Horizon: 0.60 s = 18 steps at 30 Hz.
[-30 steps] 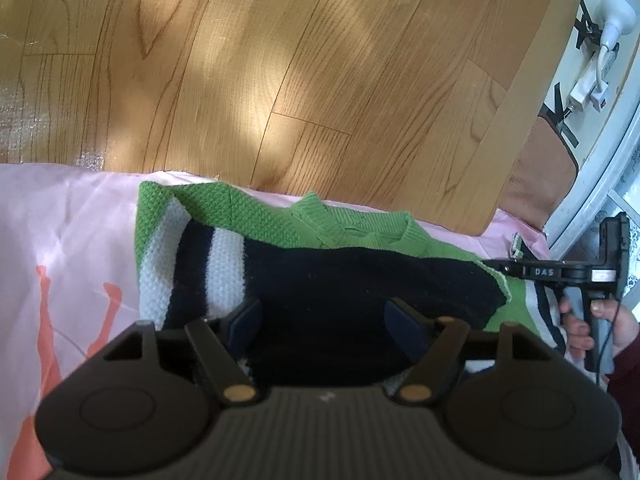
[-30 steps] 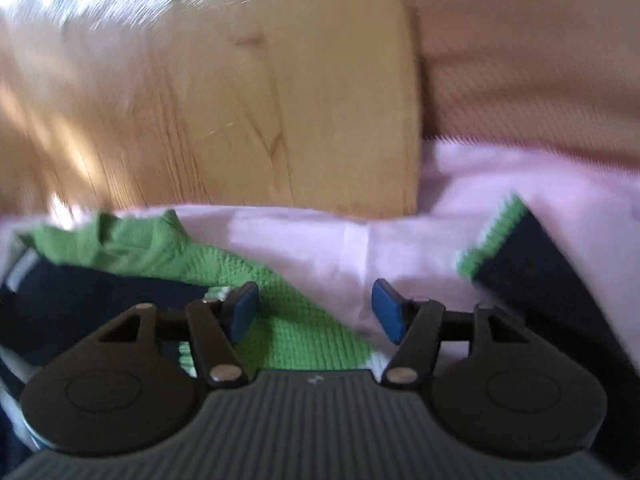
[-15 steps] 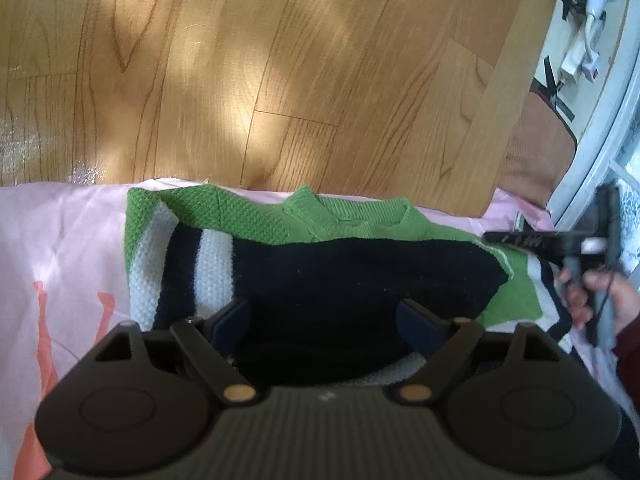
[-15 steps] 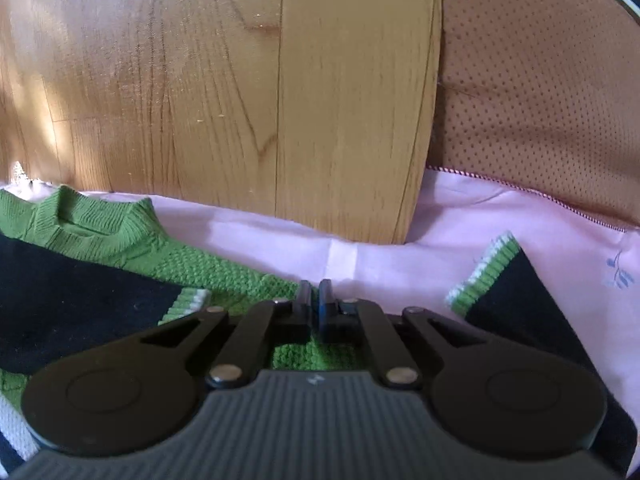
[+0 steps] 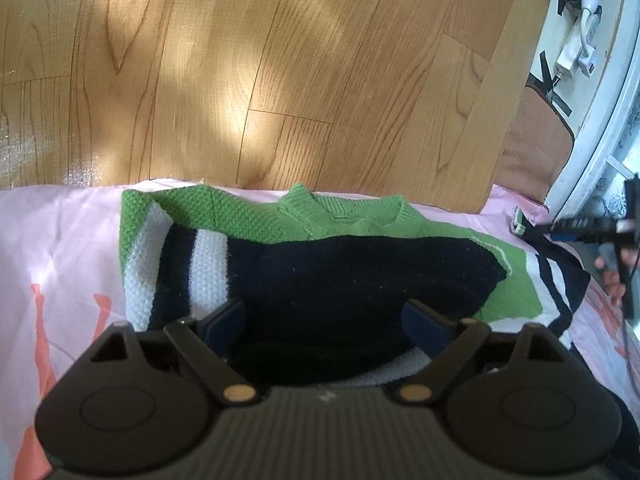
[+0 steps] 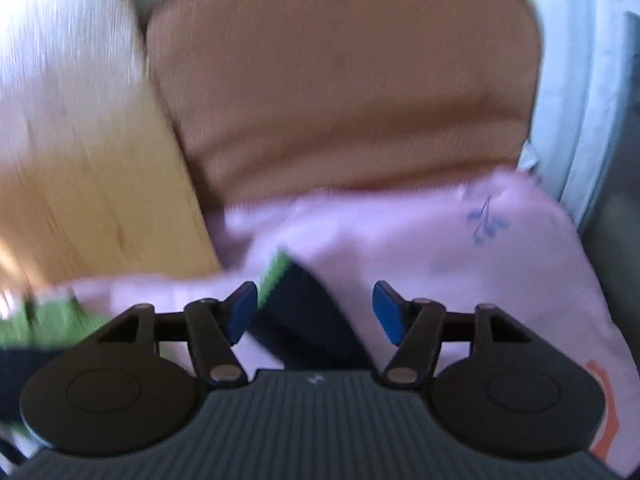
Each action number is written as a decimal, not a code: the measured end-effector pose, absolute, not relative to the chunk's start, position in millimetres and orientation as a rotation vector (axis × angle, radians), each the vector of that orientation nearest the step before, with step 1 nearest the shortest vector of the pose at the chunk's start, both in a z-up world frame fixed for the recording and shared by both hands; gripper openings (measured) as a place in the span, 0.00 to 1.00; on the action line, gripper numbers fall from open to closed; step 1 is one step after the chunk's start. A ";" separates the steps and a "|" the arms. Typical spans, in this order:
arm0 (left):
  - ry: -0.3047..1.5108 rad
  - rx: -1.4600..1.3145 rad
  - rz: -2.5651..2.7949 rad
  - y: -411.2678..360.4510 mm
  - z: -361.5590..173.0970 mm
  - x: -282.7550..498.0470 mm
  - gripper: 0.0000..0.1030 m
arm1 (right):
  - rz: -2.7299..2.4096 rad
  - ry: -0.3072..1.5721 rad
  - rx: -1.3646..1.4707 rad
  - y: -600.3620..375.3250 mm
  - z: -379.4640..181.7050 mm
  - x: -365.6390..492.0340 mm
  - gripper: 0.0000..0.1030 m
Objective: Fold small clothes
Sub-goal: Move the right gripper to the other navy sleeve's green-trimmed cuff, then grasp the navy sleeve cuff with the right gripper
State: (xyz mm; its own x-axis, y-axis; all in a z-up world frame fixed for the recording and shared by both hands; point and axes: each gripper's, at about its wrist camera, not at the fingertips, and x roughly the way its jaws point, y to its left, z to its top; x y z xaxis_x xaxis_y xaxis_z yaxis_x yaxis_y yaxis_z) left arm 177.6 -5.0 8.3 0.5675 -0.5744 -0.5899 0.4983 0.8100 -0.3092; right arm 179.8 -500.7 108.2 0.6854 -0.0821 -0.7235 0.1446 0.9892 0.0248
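Both grippers' fingers are opening: left gripper [image 5: 322,320] over the folded sweater [image 5: 320,264], right gripper [image 6: 314,312] around its sleeve [image 6: 296,304], gripping nothing.

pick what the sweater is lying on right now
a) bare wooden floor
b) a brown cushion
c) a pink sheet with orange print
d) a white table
c: in the left wrist view the green, white and navy sweater lies spread on the pink sheet, which bears orange shapes; the wooden floor shows only beyond the sheet's far edge.
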 end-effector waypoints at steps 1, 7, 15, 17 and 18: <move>0.734 -0.114 -0.633 -4.7 8.2 177.7 0.87 | -0.117 0.816 0.019 -492.5 101.8 177.7 0.64; 0.735 -0.124 -0.635 -3.8 8.3 177.9 0.87 | -0.275 0.693 0.131 -524.5 115.5 147.0 0.19; 0.735 -0.123 -0.639 -4.2 7.9 177.8 0.89 | -0.479 0.472 0.830 -637.0 149.2 19.1 0.16; 0.735 -0.123 -0.639 -4.3 7.9 177.7 0.89 | -0.502 0.476 0.839 -640.8 151.0 -0.5 0.19; 0.735 -0.122 -0.640 -4.1 7.8 178.1 0.89 | -0.545 0.465 0.808 -640.3 152.9 -8.9 0.23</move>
